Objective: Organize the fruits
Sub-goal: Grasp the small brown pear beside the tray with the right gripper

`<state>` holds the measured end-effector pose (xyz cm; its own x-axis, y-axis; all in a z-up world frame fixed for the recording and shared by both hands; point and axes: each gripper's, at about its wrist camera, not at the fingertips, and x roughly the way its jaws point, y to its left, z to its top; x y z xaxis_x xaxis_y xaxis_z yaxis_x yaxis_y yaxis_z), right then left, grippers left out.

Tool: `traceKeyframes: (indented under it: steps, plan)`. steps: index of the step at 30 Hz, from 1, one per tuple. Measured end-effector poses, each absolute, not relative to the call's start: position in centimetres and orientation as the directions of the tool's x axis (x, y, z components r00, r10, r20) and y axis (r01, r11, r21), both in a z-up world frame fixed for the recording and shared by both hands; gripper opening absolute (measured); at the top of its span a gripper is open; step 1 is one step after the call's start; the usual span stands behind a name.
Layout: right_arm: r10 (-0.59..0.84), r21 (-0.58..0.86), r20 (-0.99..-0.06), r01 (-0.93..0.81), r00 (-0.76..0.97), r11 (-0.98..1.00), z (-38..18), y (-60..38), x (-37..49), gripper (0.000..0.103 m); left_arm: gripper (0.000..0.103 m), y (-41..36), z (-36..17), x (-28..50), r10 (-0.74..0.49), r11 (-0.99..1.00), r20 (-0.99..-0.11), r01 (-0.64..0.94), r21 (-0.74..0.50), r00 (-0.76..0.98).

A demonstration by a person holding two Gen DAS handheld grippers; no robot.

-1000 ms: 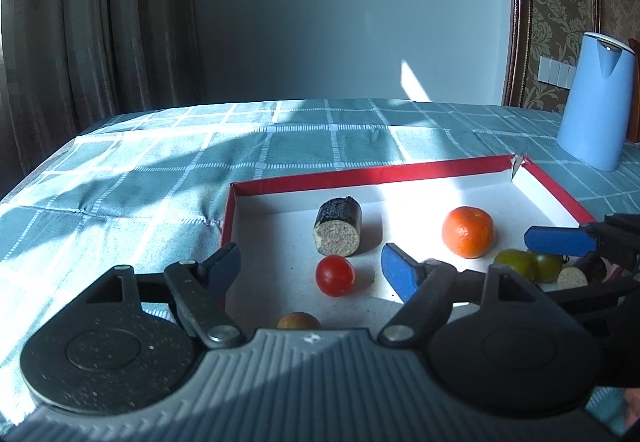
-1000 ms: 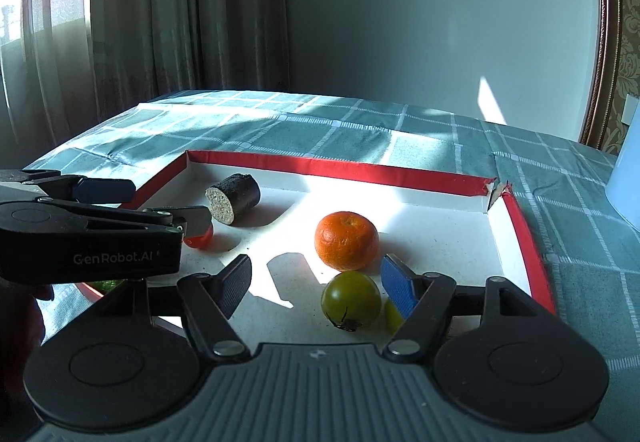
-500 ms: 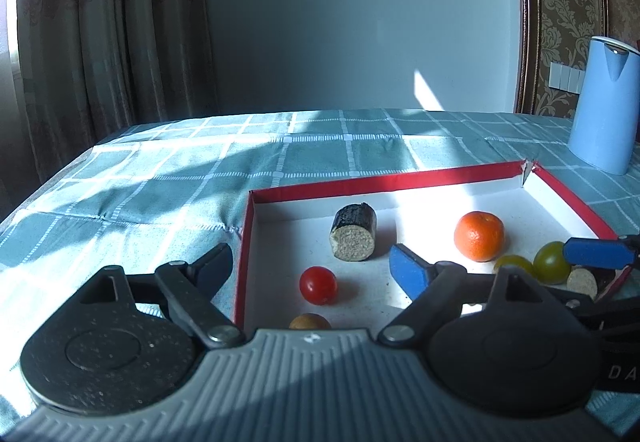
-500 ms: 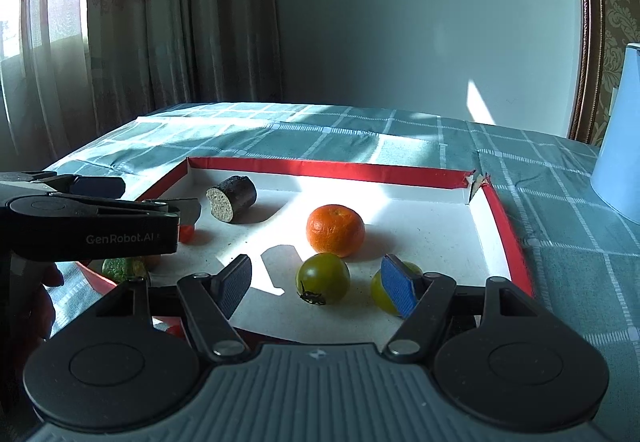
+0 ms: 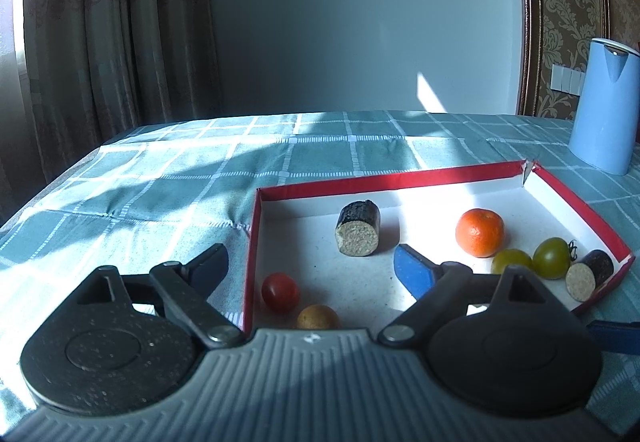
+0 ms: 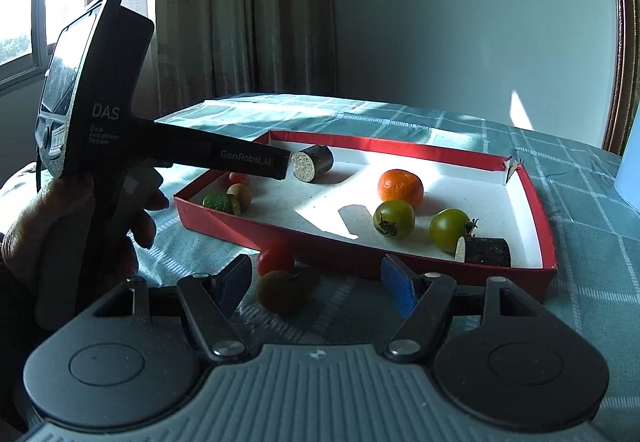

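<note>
A red-walled tray [image 5: 400, 177] [image 6: 400, 250] holds an orange [image 5: 479, 232] [image 6: 401, 185], two green tomatoes [image 5: 552, 258] [image 6: 394, 218], two dark cut cylinders [image 5: 357, 234] [image 6: 312, 163], a red cherry tomato [image 5: 280, 292], a small brown fruit [image 5: 318, 317] and a green piece [image 6: 221, 203]. My left gripper [image 5: 312, 270] is open and empty above the tray's near-left corner. My right gripper [image 6: 316, 288] is open and empty, in front of the tray. A red tomato [image 6: 274, 258] and a brown fruit [image 6: 280, 292] lie on the cloth between its fingers.
A green checked tablecloth [image 5: 180, 177] covers the table. A blue kettle [image 5: 606, 105] stands at the back right. Curtains [image 5: 112, 21] hang behind the table. The left gripper's body and the hand holding it [image 6: 100, 145] show left of the tray.
Both grippers have pulled back from the tray. The right one now sits in front of its near wall, over two fruits on the cloth. The left one shifted left.
</note>
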<state>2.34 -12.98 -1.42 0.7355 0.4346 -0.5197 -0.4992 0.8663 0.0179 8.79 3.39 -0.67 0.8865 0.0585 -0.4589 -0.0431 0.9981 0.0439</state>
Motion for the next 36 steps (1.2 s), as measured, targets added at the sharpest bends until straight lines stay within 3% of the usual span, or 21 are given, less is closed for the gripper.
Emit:
traceKeyframes:
  steps: [23,36]
  plan:
    - [0.409,-0.021,-0.560,-0.506,0.720,0.862,-2.6,-11.2,2.7,0.070,0.097,5.3,-1.0,1.7,0.049,0.999,-0.388,-0.051,0.004,0.920]
    - [0.412,-0.012,-0.603,-0.525,0.683,0.851,-3.1,-10.0,3.2,0.033,0.099,5.6,-1.4,1.4,0.043,0.999,-0.400,-0.051,-0.011,0.916]
